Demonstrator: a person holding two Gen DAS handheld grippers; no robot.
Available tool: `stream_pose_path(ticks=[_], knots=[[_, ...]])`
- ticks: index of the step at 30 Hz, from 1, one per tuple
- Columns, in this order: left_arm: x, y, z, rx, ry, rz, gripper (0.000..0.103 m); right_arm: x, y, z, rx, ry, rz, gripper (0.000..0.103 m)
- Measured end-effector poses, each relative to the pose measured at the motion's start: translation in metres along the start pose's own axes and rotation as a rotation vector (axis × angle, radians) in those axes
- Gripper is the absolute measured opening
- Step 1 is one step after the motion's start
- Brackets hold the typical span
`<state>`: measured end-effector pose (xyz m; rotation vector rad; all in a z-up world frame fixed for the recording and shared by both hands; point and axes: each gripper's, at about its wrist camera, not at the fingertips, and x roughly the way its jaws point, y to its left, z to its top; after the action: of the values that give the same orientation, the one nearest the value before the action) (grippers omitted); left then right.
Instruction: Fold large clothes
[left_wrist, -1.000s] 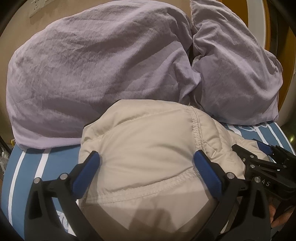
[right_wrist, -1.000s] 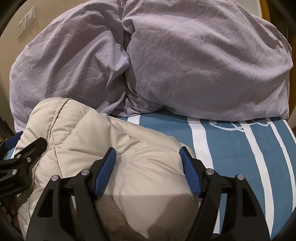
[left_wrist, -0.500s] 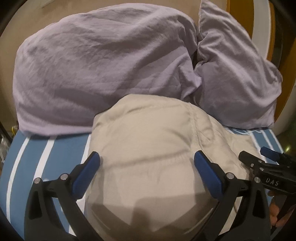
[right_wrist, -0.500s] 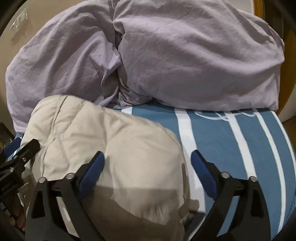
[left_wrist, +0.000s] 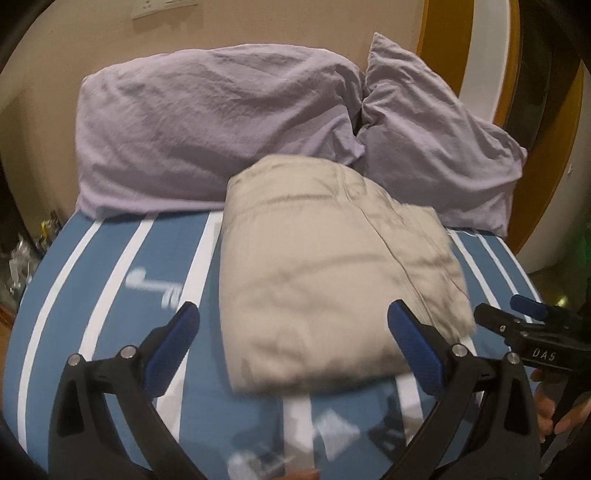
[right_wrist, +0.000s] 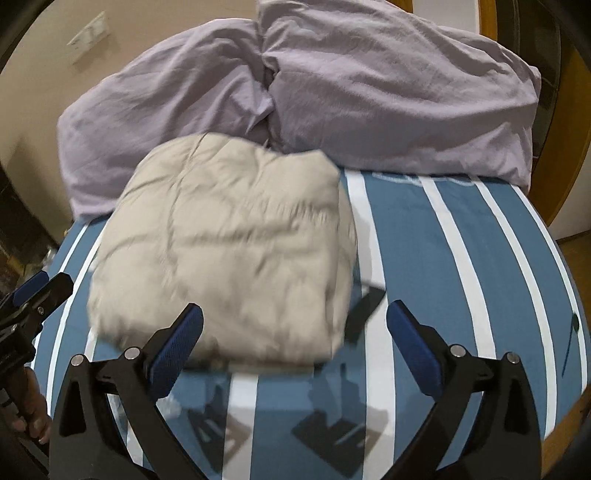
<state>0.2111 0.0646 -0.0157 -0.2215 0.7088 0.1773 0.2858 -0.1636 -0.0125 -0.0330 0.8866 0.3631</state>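
A: Folded beige puffer jacket (left_wrist: 325, 273) lying flat on the blue-and-white striped bedsheet (left_wrist: 122, 266), far edge pressed up against the lilac pillows (left_wrist: 221, 125).

B: Same bundle from the right wrist view, jacket (right_wrist: 229, 251) left of centre, blurred, quilting seams only faintly readable. Bare striped sheet (right_wrist: 461, 258) off to its right.

A: Left gripper (left_wrist: 295, 347) hovering at the near edge of the jacket, blue pads spread wide, nothing between them but fabric lying below. No contact visible.

B: Right gripper (right_wrist: 295, 347) likewise wide apart, left pad over the jacket's near corner, right pad over sheet. Clamped on nothing.

A: 2 pillows back there, the left one large and rumpled, the right one (left_wrist: 436, 147) tilted against the wall.

B: Confirmed from this side: 2 lilac pillows (right_wrist: 369, 85) meeting in a crease just behind the jacket.

A: Right gripper's tip (left_wrist: 517, 325) poking in at the right edge of the left view, just beside the jacket's right side.

B: And the left gripper's tip (right_wrist: 33, 291) at the left edge here, apart from the bundle. Gripper shadows dark on the sheet below.
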Motion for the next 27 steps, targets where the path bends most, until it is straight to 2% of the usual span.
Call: stream_pose_path(ticks=[5, 11, 17, 27], knots=[[-0.038, -0.005, -0.034, -0.023, 0.02, -0.021, 0.101, -0.033, 0.006, -0.038, -0.022, 0.027, 0.028, 0.101], [-0.073, -0.01, -0.063, -0.027, 0.018, -0.04, 0.101, -0.06, 0.024, -0.072, -0.061, 0.008, 0.046, 0.101], [-0.09, -0.014, -0.083, -0.043, 0.027, -0.067, 0.101, -0.077, 0.023, -0.078, -0.052, -0.05, 0.057, 0.101], [-0.094, -0.014, -0.088, -0.072, 0.015, -0.078, 0.101, -0.078, 0.022, -0.085, -0.041, -0.057, 0.063, 0.101]])
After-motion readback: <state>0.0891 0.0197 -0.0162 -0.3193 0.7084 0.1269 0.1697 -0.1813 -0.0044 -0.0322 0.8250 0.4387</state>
